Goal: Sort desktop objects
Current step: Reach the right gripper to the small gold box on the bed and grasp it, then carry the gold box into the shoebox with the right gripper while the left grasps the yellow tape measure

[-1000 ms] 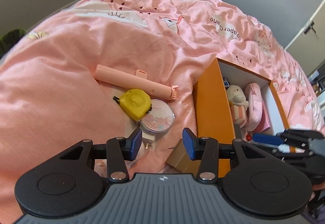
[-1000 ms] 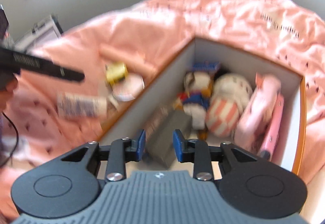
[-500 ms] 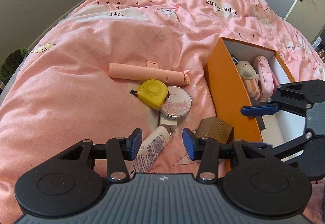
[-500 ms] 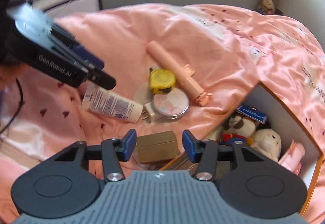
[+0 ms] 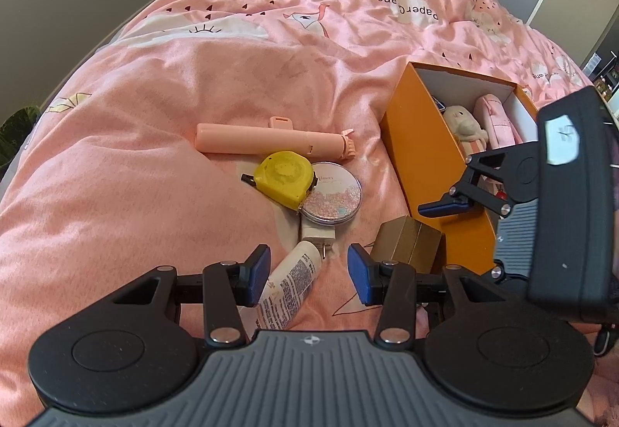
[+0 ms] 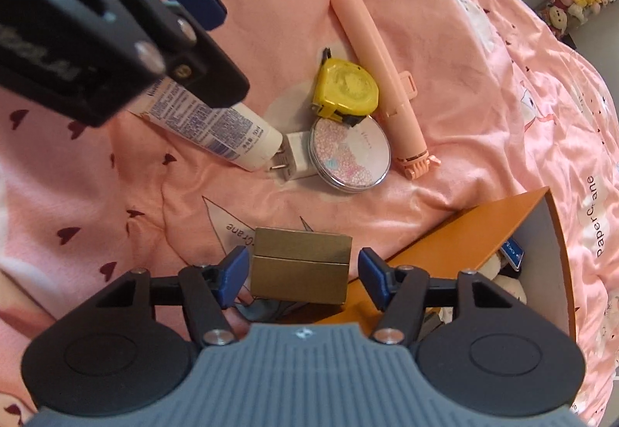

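Your right gripper has swung off the orange box and out over the bedspread since a second ago, and its jaws, then narrow above the box's contents, are now opening around the gold case, which sits at the bottom centre of the right wrist view. The case lies directly between the two blue pads with a gap on each side, so nothing is gripped yet; its long axis runs left to right across the frame, straight across the opening, which means you are spanning its longer dimension. It rests on the pink bedspread just beside the orange wall, touching or nearly so. Your left gripper hangs released and empty, low in the left wrist view, with the white tube lying between its pads and pointing up toward the white charger plug. The right hand is clearly nearer the case. Farther up sit the yellow tape measure, overlapping the round compact, and the pink stick, whose long axis runs left to right in that view.
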Motion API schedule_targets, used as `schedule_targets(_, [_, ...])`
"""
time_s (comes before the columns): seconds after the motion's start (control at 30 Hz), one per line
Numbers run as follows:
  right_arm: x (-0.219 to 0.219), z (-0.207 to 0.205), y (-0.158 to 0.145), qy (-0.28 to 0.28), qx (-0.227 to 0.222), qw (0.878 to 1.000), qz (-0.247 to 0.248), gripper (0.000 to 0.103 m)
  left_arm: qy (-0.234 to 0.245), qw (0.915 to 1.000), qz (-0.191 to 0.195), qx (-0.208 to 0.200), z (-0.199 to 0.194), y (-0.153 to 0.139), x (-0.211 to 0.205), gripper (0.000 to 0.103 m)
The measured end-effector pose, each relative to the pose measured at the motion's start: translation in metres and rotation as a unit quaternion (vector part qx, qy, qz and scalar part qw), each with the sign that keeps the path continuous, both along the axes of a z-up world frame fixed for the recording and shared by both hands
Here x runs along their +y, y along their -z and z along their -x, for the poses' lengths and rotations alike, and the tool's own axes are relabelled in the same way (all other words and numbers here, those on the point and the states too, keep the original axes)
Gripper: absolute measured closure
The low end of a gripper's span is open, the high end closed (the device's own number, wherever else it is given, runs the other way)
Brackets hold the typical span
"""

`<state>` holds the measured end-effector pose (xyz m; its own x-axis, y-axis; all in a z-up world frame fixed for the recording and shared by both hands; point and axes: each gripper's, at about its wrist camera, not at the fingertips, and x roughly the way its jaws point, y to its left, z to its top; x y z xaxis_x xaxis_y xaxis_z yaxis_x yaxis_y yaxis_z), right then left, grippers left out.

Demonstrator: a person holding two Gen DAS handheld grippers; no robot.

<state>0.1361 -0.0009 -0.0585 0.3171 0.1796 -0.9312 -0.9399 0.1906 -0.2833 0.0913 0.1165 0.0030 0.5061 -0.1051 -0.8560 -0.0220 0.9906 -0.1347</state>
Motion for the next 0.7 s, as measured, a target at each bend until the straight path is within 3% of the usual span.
schedule_targets(0.33, [-0.006,-0.009,-0.008,0.018,0.020,0.999,-0.024,0.043,0.047,0.9976,-0.049,0.010,-0.017,0.010,-0.006,0.052])
schedule_targets(0.5, [-0.020,-0.016,-0.036,0.043,0.032,0.995,-0.089,0.043,0.075,0.9947,-0.070,0.005,-0.031,0.014,-0.011,0.052])
schedule_targets(0.7, [-0.055,-0.026,-0.088,0.090,0.040,0.977,-0.191,0.043,0.130,0.9831,-0.128,-0.010,-0.049,0.020,-0.026,0.052])
